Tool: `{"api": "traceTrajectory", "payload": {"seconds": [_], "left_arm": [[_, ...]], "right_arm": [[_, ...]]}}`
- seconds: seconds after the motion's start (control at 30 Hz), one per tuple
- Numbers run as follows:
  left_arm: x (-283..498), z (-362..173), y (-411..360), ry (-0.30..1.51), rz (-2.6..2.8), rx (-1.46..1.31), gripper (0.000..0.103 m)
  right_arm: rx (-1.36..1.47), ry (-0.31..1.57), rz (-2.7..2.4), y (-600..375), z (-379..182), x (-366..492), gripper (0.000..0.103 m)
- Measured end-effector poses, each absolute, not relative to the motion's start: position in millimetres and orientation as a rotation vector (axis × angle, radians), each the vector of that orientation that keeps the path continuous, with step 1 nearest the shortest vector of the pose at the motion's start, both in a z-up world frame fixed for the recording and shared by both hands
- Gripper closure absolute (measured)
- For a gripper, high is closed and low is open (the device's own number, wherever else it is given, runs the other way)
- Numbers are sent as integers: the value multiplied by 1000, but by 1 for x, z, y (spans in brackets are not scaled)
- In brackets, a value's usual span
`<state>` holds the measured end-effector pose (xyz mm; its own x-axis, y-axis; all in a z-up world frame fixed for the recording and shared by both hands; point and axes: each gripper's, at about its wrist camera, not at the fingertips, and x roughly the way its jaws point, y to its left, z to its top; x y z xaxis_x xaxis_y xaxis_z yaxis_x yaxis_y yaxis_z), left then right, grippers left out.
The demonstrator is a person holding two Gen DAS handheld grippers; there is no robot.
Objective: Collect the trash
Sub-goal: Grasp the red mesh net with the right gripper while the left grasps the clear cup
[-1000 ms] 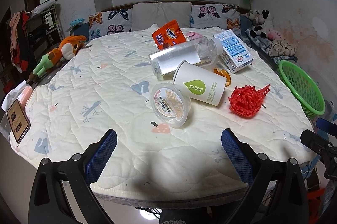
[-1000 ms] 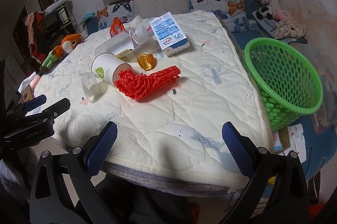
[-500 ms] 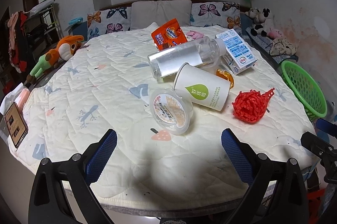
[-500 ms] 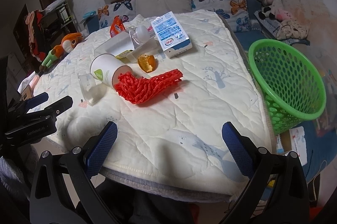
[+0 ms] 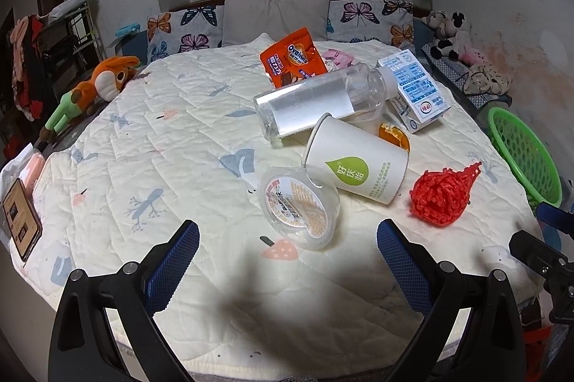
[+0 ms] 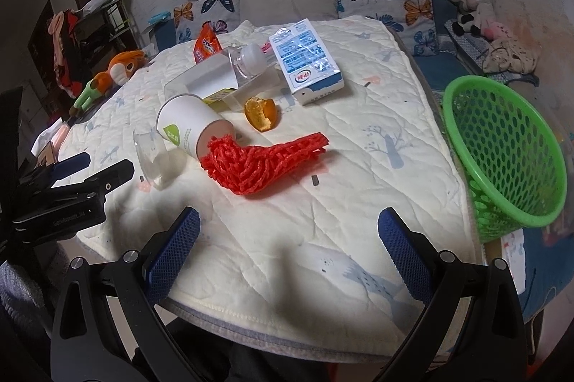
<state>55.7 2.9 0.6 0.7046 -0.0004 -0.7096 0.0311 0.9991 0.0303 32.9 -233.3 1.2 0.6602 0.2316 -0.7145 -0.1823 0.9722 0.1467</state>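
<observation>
Progress: nothing collected yet by the look of it; every piece of trash lies on the quilt (image 5: 150, 138) and the green basket (image 6: 502, 145) shows no contents through its mesh.
Left gripper (image 5: 287, 260): jaws spread wide, holding nothing, hovering over the near edge of the bed with the clear plastic tub (image 5: 299, 208) dead ahead at 12 o'clock.
Clear plastic tub: tipped on its side, printed lid facing the camera, touching the rim of the paper cup (image 5: 355, 159) at its 1 o'clock.
Paper cup: white with a green leaf logo, lying on its side, mouth towards the plastic bottle (image 5: 319, 102).
Plastic bottle: transparent, empty-looking, lying flat at 12 o'clock beyond the cup, with the orange snack wrapper (image 5: 292, 60) propped behind it.
Milk carton (image 5: 412, 94): white and blue, lying at 1 o'clock, just beside the bottle's cap end.
Orange peel (image 6: 260, 112): small curled piece between cup and carton.
Red foam net (image 6: 262, 159): crumpled, stretched out at 11 o'clock from the right gripper, one end touching the cup's base.
Right gripper (image 6: 288, 256): jaws wide apart, empty, basket at its 2 o'clock off the bed's edge.
Remaining: judging by this, the whole pile awaits transfer.
</observation>
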Motion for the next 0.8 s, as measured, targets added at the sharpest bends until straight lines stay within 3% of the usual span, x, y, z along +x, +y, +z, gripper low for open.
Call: {"api": "traceTrajectory", "payload": {"seconds": [0.6,0.8], "left_arm": [[81,-10,12,847,-84,-28,8],[92,-19,15,891,-113,-74,21]], "right_arm": [[85,866,321,-209,-17,81,5],[106,891,332,-205,-26,100,12]]}}
